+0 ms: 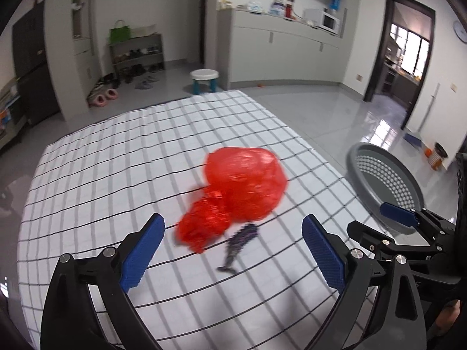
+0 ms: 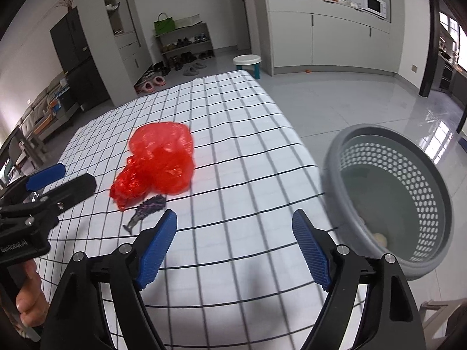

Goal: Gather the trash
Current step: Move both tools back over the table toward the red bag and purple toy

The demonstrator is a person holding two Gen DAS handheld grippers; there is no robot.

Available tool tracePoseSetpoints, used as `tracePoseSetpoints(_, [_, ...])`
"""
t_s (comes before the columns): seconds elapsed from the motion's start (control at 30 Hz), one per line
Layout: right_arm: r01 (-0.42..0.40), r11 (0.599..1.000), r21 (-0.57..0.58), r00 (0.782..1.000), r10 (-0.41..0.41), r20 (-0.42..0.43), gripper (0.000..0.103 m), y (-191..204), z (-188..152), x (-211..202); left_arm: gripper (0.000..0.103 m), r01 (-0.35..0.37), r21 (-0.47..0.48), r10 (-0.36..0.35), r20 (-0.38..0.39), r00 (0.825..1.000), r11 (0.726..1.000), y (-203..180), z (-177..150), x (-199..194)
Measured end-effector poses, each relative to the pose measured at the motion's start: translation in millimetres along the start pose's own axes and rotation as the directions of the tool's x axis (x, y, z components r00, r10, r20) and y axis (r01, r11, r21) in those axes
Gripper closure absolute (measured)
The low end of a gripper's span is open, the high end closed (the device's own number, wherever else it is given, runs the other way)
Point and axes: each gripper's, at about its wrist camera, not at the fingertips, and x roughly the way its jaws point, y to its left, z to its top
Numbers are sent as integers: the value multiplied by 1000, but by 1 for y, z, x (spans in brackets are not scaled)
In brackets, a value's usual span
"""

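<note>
In the left wrist view, the left gripper [image 1: 232,250] is seen above a table covered by a checked cloth [image 1: 116,151], its blue-padded jaws spread wide apart and nothing held between them. A crumpled red plastic bag [image 1: 239,192] lies on the cloth just ahead of the jaws, blurred in this view. A small dark wrapper [image 1: 238,243] lies just beside the bag's near edge, between the two fingers as framed. A grey perforated basket [image 1: 388,186] is seen at the table's right edge, and the right gripper [image 1: 391,221] appears in front of it.

In the right wrist view, the right gripper [image 2: 235,242] is likewise released, its jaws wide apart and empty over the cloth [image 2: 248,175]. The red bag [image 2: 159,163] lies ahead and to the left, with the dark wrapper [image 2: 146,208] at its near side. The basket [image 2: 391,198] stands to the right, beside the table edge; a few pale items are seen at its bottom. The left gripper [image 2: 62,179] is seen at the left edge, held by a hand [image 2: 29,300].
</note>
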Motion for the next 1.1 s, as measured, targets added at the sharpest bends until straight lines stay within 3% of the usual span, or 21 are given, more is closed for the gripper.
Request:
tracePoseSetpoints(0.4, [-29, 996, -81, 999, 27, -25, 25, 47, -6, 13, 8, -133, -135, 135, 4, 991, 982, 53, -29, -16])
tracePoseSetpoints(1.1, [-41, 989, -141, 993, 25, -113, 25, 94, -14, 44, 8, -204, -238, 201, -39, 979, 950, 94, -56, -21])
